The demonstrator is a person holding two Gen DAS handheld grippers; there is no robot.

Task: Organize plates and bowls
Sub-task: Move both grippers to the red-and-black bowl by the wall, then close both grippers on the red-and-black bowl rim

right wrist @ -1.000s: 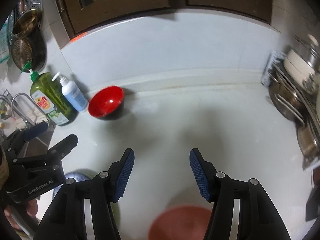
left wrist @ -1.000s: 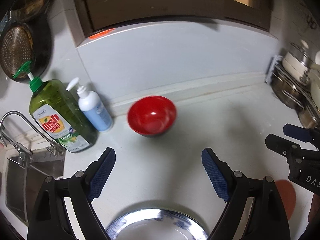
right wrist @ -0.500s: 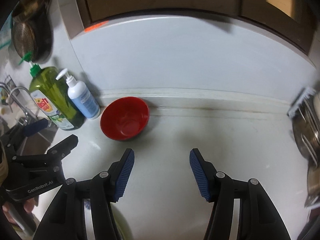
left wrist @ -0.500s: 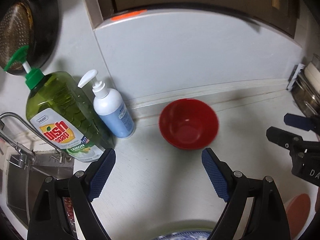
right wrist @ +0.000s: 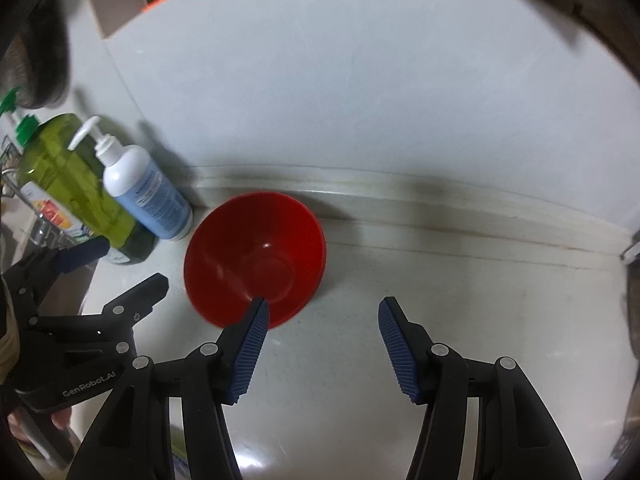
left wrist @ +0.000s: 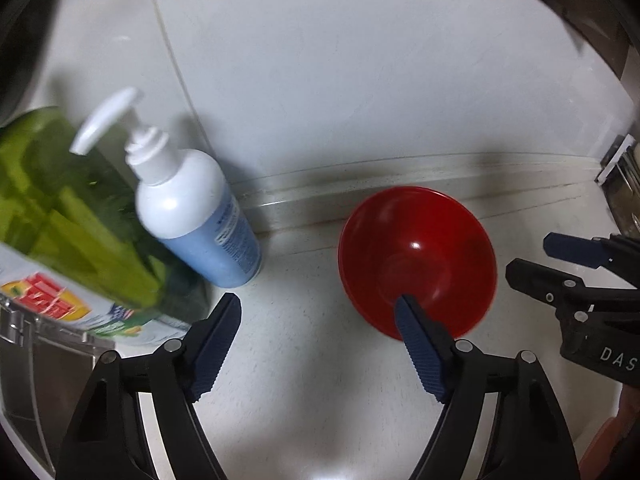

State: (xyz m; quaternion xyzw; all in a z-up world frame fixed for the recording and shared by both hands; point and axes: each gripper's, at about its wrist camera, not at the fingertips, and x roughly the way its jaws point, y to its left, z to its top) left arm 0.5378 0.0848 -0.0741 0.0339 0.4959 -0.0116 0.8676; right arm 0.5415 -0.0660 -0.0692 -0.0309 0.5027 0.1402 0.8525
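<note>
A red bowl stands upright on the white counter near the back wall; it also shows in the right wrist view. My left gripper is open, its right fingertip in front of the bowl's near rim, the bowl ahead and to its right. My right gripper is open, its left fingertip overlapping the bowl's near rim, the bowl ahead and to its left. Both grippers are empty. Each gripper appears in the other's view: the right one and the left one.
A white and blue pump bottle and a green dish soap bottle stand left of the bowl by the wall. A steel sink lies at far left. A metal dish rack sits at far right.
Both grippers have moved forward toward the red bowl, which now looks much larger. The plates at the bottom of both views have left the frame.
</note>
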